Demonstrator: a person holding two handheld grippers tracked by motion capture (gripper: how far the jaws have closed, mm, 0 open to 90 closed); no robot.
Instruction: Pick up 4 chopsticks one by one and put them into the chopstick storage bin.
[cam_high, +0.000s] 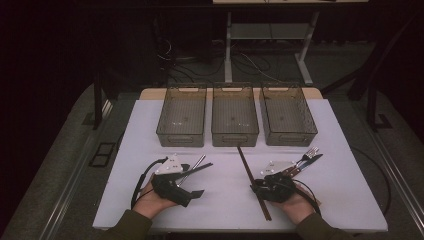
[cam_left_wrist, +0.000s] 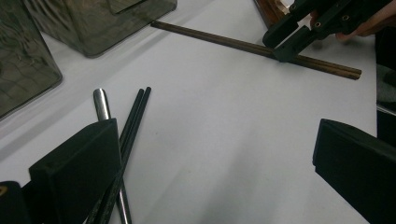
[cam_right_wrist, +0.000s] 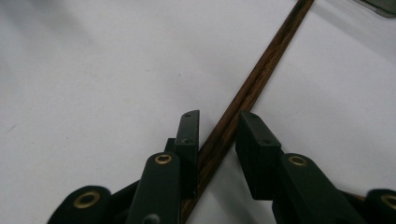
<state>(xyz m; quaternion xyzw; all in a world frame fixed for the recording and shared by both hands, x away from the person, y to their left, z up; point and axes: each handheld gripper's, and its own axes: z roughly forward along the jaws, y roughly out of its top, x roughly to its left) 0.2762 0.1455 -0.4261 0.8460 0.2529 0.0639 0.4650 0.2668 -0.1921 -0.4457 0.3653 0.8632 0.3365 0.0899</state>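
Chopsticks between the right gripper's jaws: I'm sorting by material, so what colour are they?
Dark brown with wood grain; the chopsticks show best in the right gripper view.

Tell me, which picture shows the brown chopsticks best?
The high view: the brown chopsticks show nearly whole there. The right gripper view shows a close stretch between the right gripper jaws. The left gripper view shows them far off.

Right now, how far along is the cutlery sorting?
Done: nothing, by the look of it; all three bins seem empty. In hand: the right gripper straddles the brown chopsticks on the table, jaws close beside them, pads not clearly pressing. The left gripper stands open beside the black chopsticks and a metal handle. Left: both pairs, that handle, and the fork by the right hand.
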